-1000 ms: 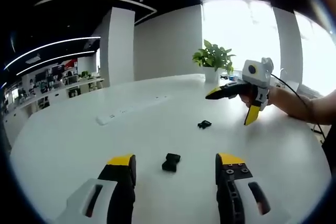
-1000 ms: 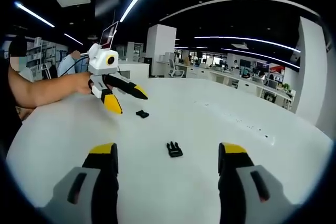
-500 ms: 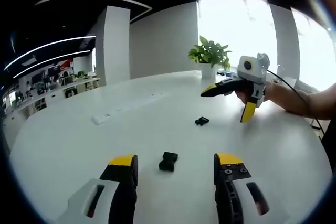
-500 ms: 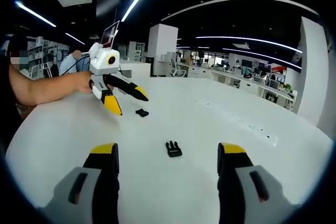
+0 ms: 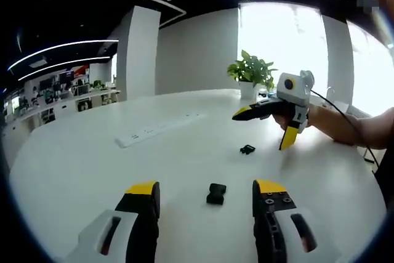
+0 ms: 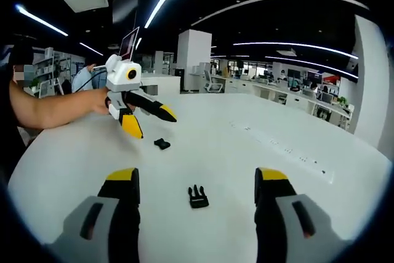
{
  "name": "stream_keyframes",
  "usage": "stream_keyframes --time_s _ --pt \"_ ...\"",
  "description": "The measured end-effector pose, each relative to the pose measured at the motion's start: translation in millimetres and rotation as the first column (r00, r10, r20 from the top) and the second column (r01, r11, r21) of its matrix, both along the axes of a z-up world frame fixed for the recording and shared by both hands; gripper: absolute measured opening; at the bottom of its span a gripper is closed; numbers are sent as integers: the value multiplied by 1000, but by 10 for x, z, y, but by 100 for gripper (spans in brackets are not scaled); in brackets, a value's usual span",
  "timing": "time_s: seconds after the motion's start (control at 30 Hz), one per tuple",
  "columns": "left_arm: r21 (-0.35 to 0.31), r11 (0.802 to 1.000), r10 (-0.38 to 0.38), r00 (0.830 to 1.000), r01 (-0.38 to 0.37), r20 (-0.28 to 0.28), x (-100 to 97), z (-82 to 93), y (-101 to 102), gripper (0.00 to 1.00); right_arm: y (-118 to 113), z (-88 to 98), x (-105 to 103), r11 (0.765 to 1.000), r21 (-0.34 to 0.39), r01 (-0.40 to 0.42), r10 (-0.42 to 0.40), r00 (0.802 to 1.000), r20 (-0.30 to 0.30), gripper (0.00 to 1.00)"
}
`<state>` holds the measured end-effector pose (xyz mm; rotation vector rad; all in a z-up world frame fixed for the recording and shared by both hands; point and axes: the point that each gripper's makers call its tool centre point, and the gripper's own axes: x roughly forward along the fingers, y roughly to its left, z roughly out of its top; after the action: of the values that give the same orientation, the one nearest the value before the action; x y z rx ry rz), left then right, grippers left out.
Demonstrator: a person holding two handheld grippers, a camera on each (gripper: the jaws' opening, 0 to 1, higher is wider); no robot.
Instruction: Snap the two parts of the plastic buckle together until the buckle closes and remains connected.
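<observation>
In the left gripper view, our left gripper (image 5: 206,198) hangs wide open and empty above the socket half (image 5: 216,193), which lies on the white table (image 5: 92,164); we judge the pick-up not yet begun; next we lower and close on it; a power strip (image 5: 161,129) and a plant (image 5: 251,72) stand well apart.

In the right gripper view, our right gripper (image 6: 196,186) is open too, over the pronged half (image 6: 197,197); the halves lie apart; nothing blocks us.

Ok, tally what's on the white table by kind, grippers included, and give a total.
Buckle parts: 2, the pronged half and the socket half.
Power strips: 1.
Potted plants: 1.
Grippers: 2, left gripper and right gripper, both above the table.
Total: 6.
</observation>
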<state>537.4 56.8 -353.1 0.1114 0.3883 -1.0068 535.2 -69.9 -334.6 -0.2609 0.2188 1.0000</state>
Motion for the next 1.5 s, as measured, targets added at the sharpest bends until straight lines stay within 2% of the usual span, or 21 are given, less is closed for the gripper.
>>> stream_keyframes --time_s 0.17,0.33,0.43,0.63,0.7,0.8,0.97,1.1,1.2,1.33,1.5 --pt "0 1000 -26 999 26 31 103 31 -30 60 55 -58 -44 999 -8 -34 34 999 -16 76" --pt "-16 999 -50 999 50 -9 243 42 -159 62 33 -78 0 1000 -20 -24 24 1000 -13 76" --pt "-15 999 -50 999 50 -2 286 55 -194 63 9 -60 88 1000 -12 -17 17 1000 -16 76" --pt "38 993 -111 994 110 17 238 5 -186 61 69 -34 259 999 -13 -42 42 999 -9 76" --pt "60 990 -131 991 130 15 307 -23 -200 60 121 -16 287 998 -23 -66 66 998 -4 76" --pt "51 990 -133 991 132 23 354 -26 -210 60 146 5 284 997 -17 -79 79 997 -2 76" --pt "60 983 -175 984 175 -4 214 -115 -194 59 63 -115 130 995 -16 -99 99 995 -31 75" --pt "54 983 -172 985 173 -24 138 -177 -148 54 -11 -109 14 995 9 -96 97 994 -42 74" --pt "52 986 -160 987 161 -29 83 -175 -92 53 -51 -46 1 997 33 -73 74 996 -40 73" --pt "61 987 -151 988 152 -8 6 -148 -78 53 -30 10 -46 997 34 -70 71 997 -25 70" --pt "40 988 -151 988 150 42 -18 13 -121 51 -3 22 -75 996 39 -80 81 996 -26 69"
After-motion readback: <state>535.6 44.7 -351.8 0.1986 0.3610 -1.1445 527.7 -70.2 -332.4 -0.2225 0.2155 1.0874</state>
